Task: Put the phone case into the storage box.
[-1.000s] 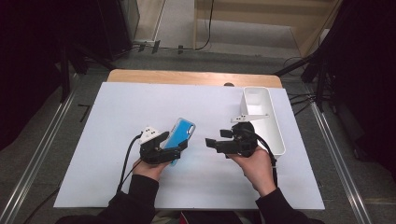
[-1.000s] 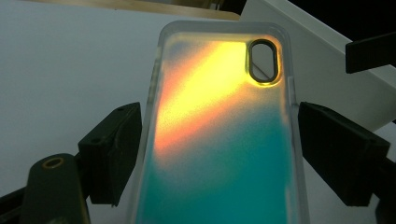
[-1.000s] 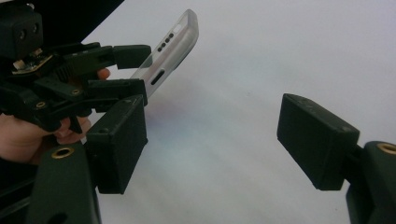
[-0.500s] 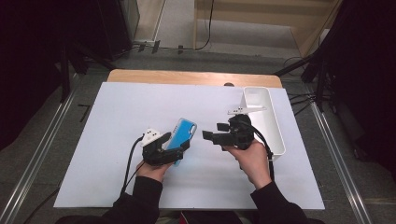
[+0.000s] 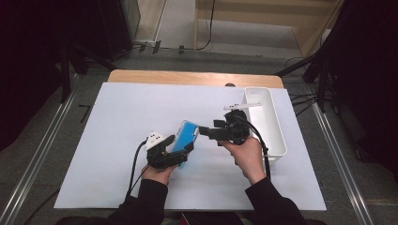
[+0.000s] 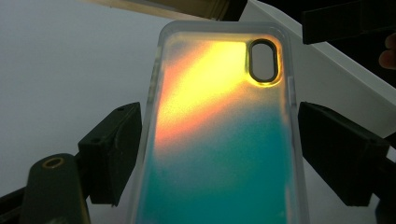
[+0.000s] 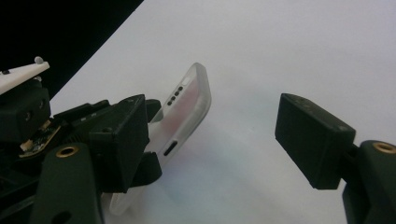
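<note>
Nearest the person, the left claw (image 5: 180,150) pinches a phone case (image 5: 185,138) by its long edges, lifted tilted above the tabletop (image 5: 117,122). Just right of the case, the right claw (image 5: 202,131) is spread, gripping nothing. Beyond it sits a white tray (image 5: 272,126).

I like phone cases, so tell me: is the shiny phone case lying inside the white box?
No, the phone case is held up between the left gripper's jaws over the mat, apart from the white box.
</note>
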